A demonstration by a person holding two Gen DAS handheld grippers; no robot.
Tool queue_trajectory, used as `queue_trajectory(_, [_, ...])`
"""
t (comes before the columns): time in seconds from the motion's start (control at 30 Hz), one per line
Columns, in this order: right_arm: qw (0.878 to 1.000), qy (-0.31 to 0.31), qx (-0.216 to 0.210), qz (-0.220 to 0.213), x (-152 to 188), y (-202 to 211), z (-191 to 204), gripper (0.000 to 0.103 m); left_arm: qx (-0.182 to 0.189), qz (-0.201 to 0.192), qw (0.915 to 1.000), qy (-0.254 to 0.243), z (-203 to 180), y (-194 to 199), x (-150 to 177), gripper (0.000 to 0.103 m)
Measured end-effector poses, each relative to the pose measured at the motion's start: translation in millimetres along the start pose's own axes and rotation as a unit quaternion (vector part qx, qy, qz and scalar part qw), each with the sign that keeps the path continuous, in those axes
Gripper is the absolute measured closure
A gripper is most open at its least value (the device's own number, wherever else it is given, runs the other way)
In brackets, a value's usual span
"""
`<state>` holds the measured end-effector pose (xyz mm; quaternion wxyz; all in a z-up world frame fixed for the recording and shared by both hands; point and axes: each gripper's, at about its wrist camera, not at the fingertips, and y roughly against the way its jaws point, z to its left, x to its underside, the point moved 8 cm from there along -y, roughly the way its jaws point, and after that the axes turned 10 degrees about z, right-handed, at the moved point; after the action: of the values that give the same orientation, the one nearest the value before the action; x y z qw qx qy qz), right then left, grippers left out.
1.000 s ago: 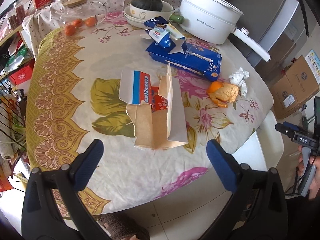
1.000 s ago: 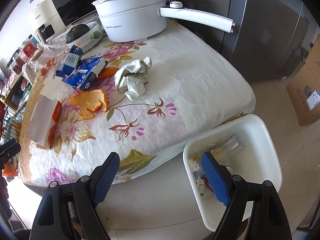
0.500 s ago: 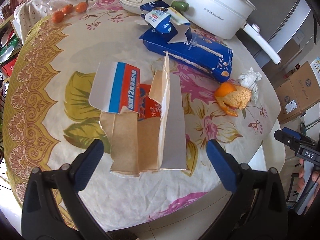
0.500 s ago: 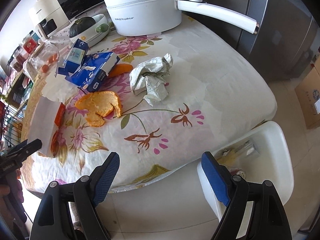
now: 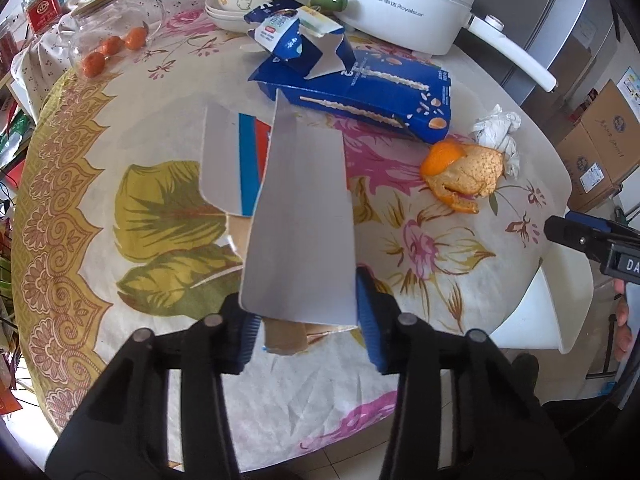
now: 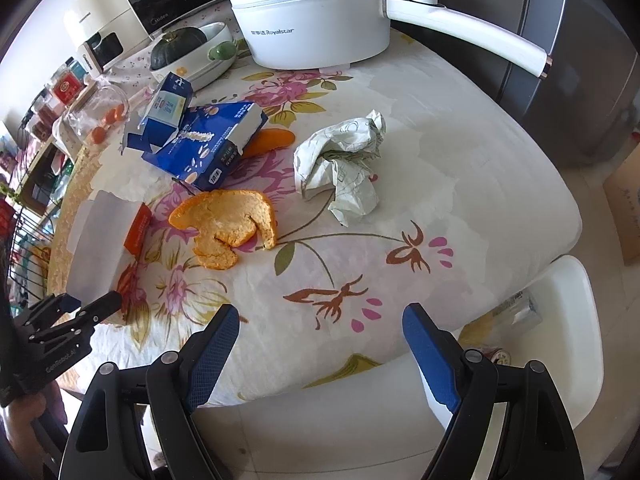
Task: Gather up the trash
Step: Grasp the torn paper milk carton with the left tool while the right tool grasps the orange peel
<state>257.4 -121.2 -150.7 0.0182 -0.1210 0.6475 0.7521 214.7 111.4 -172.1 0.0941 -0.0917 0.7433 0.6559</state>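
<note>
Floral tablecloth [image 5: 168,92] fills the view, spread over a round table crowded with kitchen things and litter. Down at six o'clock in the left wrist view, the left gripper [image 5: 306,322] has its jaws closing on a torn cardboard carton [image 5: 300,224], grey side up, with its red and blue printed flap sticking out toward ten o'clock; the blue pads sit right against the carton's lower edges on both sides. Beyond the carton, at twelve o'clock, lies a flattened blue box [image 5: 360,92] with a small torn milk carton [image 5: 288,36] on top. Out at two o'clock, an orange peel [image 5: 464,172] rests just beside a crumpled paper wad [image 5: 498,132]. Over in the right wrist view, the right gripper [image 6: 320,354] hangs at six o'clock with its jaws wide apart and nothing between them, above the table's near edge. That same peel [image 6: 224,226] lies at eleven o'clock from it, the wad [image 6: 344,160] at twelve. A white bin [image 6: 576,320] sits below the table edge at four o'clock with some trash inside. A white electric pot [image 6: 316,16] stands at the far side.
</note>
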Motion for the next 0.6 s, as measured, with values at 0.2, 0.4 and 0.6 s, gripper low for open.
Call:
queue_trajectory(0.2, [0.999,0.0,-0.033,-0.014,-11.8,-7.1,22.4,0.018,-0.006,-0.02,0.9998,-0.007,1.1,14.7,3.2,0.067])
queue_trajectory(0.4, [0.996,-0.018,-0.085,-0.027,-26.2,-21.1,51.5,0.014,0.008,-0.038,0.9992,0.011,9.6,28.1,3.9,0.072])
queue_trajectory(0.6, [0.996,-0.024,-0.071,-0.043,-39.4,-36.4,71.7,0.007,0.008,-0.029,0.9995,0.011,15.5,23.6,7.9,0.075])
